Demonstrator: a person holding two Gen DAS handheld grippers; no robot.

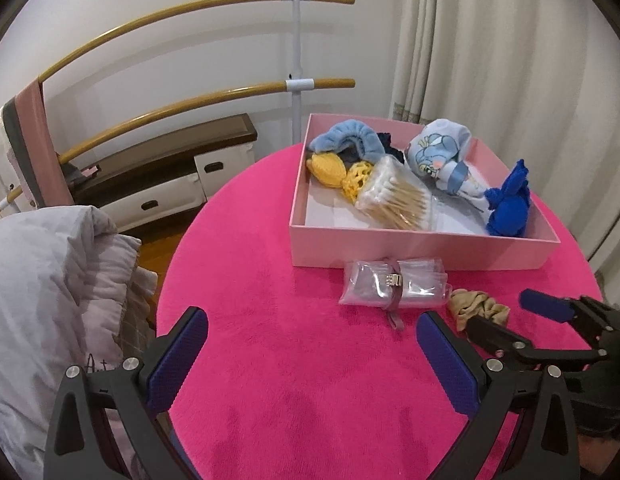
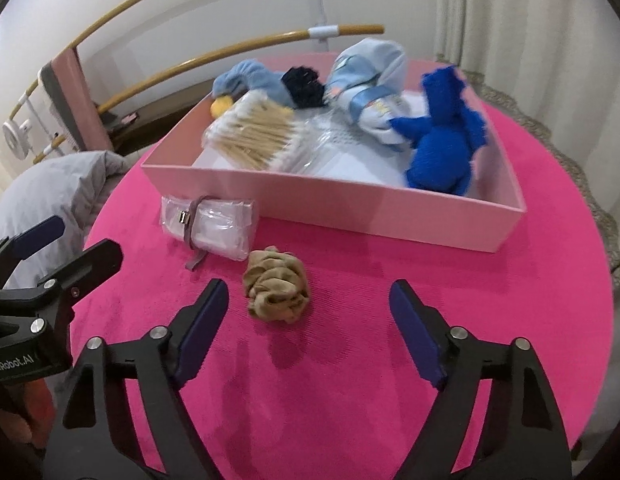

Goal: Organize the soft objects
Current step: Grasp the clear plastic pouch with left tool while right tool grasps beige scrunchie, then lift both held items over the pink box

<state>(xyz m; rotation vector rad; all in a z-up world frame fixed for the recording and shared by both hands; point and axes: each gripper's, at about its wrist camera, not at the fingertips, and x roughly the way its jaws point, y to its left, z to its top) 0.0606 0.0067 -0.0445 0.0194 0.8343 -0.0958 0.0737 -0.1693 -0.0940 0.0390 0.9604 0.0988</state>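
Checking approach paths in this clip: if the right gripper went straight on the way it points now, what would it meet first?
Most likely the beige scrunchie on the pink tablecloth. It lies just ahead of the open right gripper, slightly toward its left finger, nothing between. Depth is hard to judge, so the cloth just short of it is possible.

Left gripper point(image 1: 312, 334): two black plastic arms are seen, triangular cut-outs near their bases at the lower edge of the frame. Each finger is faced with a dark blue ribbed pad point(image 1: 178, 356). Round silver screw heads point(image 1: 131, 364) are set at the pivots, two per side.

Right gripper point(image 2: 308, 308): the same build is noted, with black arms, triangular cut-outs, a dark blue pad point(image 2: 202, 328) on each finger and silver screw heads point(image 2: 158, 333) at the joints.

At the left edge of the right wrist view, white lettering point(image 2: 14, 368) is printed on the black body of the left gripper; only "enRobot.AI" is legible.
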